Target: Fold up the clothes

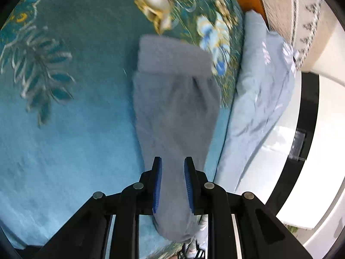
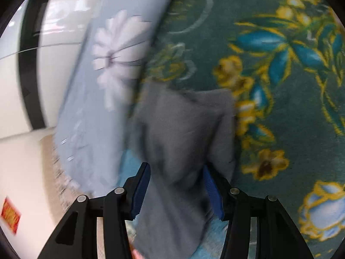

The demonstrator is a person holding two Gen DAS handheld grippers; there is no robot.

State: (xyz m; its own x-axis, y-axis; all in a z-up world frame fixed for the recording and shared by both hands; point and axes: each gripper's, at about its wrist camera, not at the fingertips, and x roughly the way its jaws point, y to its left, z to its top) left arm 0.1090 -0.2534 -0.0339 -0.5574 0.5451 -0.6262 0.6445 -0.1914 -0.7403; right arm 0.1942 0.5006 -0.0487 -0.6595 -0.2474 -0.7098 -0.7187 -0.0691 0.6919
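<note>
A grey garment (image 1: 174, 99) hangs from my left gripper (image 1: 172, 161), whose blue-padded jaws are shut on its bunched cloth; its far end is folded over and rests on the teal floral bedspread (image 1: 64, 108). In the right wrist view the same grey garment (image 2: 185, 133) runs between the fingers of my right gripper (image 2: 176, 168), which stand wider apart with the cloth between them. The view is blurred, so I cannot tell if the pads press the cloth.
A pale blue quilt with white daisies (image 1: 261, 99) lies along the bed's edge; it also shows in the right wrist view (image 2: 103, 82). Beyond it are a light floor (image 2: 23, 168) and a black frame (image 1: 308, 116).
</note>
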